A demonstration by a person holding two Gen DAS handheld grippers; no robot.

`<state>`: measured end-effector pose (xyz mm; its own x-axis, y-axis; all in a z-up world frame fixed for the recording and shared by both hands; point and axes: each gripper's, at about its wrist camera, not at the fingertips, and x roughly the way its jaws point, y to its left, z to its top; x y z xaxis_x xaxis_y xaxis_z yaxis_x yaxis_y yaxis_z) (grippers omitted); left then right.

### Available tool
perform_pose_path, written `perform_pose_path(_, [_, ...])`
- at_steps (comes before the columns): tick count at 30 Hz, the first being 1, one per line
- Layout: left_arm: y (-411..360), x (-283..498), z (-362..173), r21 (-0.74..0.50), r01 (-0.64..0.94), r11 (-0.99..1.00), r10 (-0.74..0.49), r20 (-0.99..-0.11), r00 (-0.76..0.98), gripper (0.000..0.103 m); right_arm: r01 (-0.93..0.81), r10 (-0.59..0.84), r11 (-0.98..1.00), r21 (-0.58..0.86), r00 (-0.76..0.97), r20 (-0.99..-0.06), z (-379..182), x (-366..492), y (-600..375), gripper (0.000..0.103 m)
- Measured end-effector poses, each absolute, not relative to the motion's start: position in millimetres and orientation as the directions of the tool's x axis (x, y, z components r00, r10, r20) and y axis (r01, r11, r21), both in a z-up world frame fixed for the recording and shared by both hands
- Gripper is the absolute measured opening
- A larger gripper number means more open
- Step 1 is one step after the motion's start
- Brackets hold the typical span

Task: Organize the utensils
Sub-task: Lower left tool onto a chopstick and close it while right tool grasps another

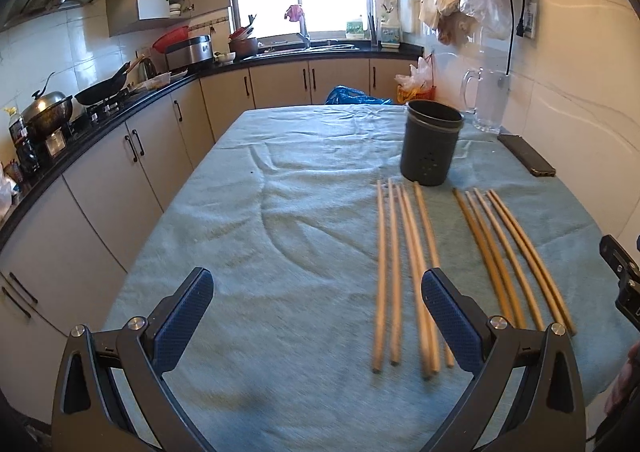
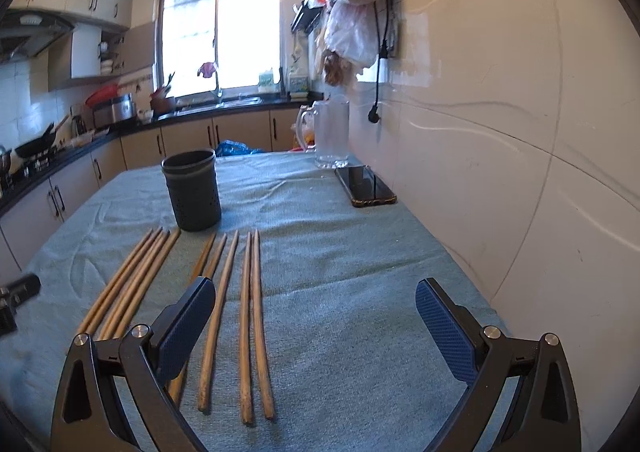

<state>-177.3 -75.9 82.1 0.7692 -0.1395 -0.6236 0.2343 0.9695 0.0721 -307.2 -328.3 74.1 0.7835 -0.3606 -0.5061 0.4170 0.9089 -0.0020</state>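
A teal cloth [image 1: 280, 211] covers the counter from its near edge to its far edge. Its right edge runs along a white wall [image 2: 500, 131]. On the left the cloth drops off toward a row of beige cabinets [image 1: 100, 187]. The left half of the cloth is bare and wrinkled, the widest open stretch; in the right wrist view another bare stretch lies between the chopsticks and the wall.

The left gripper [image 1: 318, 316] hangs over the near edge with its jaws spread wide and nothing between them; its right finger overlaps the near ends of the left chopstick group. The right gripper [image 2: 316, 326] is likewise wide apart and empty, its left finger over the near part of the right group.

A clear glass pitcher [image 2: 330, 135] stands at the far right corner against the wall. A dark cylindrical holder [image 1: 432, 143] stands upright, right of centre, just beyond the far tips of the chopsticks. A black phone [image 2: 366, 185] lies flat near the wall, just in front of the pitcher.

The wooden chopsticks lie flat in two groups, side by side with a gap between them: a left group [image 1: 394, 264] and a right group [image 1: 504, 252]. Their long axes run near-to-far, the thinner ends pointing toward the holder, the thicker ends toward the near edge.
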Motion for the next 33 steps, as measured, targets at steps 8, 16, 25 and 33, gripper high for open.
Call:
perform_pose_path(8, [-68.5,-132.5,79.6,0.09,0.291,0.952,-0.159,-0.668,0.727,0.103,0.369,-0.334,0.928,-0.05,0.766,-0.549,67.4,-284.7,-337.0,0.102])
perform_pose_path(16, [-94.7,-82.7,55.8,-0.035,0.41,0.912,-0.295,-0.75,0.592,0.079,0.317,-0.252,0.948,-0.012,0.73,-0.635,57.8,-255.9,-351.3,0.102])
perform_pose_path(25, [-123.6,-38.3,14.6,-0.155,0.434,0.887,-0.359,-0.824,0.439,0.041,0.285,-0.197,0.958,0.016,0.702,-0.685,42.7,-234.8,-349.6,0.102])
perform_pose_path(33, [-145.1,-24.6,13.9,-0.081,0.438,0.895,-0.292,-0.85,0.439,0.034,0.254,-0.15,0.967,0.036,0.673,-0.724,39.0,-207.8,-355.6,0.098])
